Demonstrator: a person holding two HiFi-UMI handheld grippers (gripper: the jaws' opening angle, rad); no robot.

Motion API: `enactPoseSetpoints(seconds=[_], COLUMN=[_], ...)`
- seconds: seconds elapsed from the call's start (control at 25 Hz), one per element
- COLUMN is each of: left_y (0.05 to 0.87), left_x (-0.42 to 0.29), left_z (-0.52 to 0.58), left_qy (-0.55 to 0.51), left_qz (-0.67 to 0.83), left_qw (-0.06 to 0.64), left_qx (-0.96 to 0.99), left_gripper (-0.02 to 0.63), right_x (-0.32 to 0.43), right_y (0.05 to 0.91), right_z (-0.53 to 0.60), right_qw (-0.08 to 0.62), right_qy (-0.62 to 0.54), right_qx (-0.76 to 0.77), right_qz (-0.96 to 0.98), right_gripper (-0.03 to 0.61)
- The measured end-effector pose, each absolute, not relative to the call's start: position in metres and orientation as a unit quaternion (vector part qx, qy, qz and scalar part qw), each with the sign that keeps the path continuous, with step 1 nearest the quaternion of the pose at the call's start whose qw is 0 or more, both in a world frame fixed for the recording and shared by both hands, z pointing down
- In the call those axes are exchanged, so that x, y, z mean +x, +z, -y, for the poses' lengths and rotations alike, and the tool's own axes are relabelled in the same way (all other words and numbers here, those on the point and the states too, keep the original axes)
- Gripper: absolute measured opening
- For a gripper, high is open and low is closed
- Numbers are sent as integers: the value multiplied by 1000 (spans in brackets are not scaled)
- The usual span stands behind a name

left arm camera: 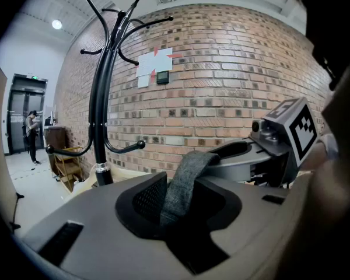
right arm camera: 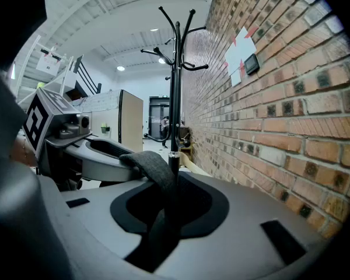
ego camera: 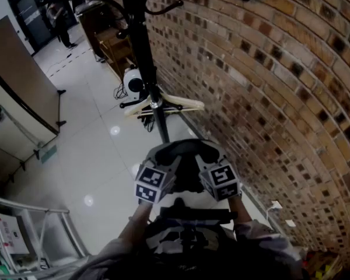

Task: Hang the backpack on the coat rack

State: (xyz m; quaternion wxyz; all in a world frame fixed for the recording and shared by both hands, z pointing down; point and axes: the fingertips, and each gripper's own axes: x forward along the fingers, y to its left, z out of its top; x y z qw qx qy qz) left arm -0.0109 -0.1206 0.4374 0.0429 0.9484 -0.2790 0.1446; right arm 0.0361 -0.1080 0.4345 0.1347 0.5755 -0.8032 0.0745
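- My left tongs [left arm camera: 176, 198] and right tongs [right arm camera: 163, 206] both pinch the grey strap [left arm camera: 185, 177], making a loop (ready for a hook).
- The backpack [ego camera: 188, 238] hangs below, near the coat rack [ego camera: 141, 51], not hooked yet.

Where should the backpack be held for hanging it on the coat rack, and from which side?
At the two ends of its grey strap, from the side away from the coat rack. Between the left gripper and right gripper it arches into an open loop facing the hooks.
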Motion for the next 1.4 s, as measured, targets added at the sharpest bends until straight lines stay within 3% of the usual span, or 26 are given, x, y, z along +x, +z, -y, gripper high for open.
enactPoseSetpoints(seconds=[0.8,1.4], left_y=[420,418], left_x=[-8,2], left_z=[216,256], left_qy=[135,121], left_qz=[266,393], left_qw=[36,76], left_qx=[954,908], left_gripper=[123,124], right_x=[37,46], right_y=[421,415], right_z=[205,259], right_qw=[139,164], right_qy=[58,34], right_qx=[584,444], right_qz=[798,880], right_gripper=[84,83])
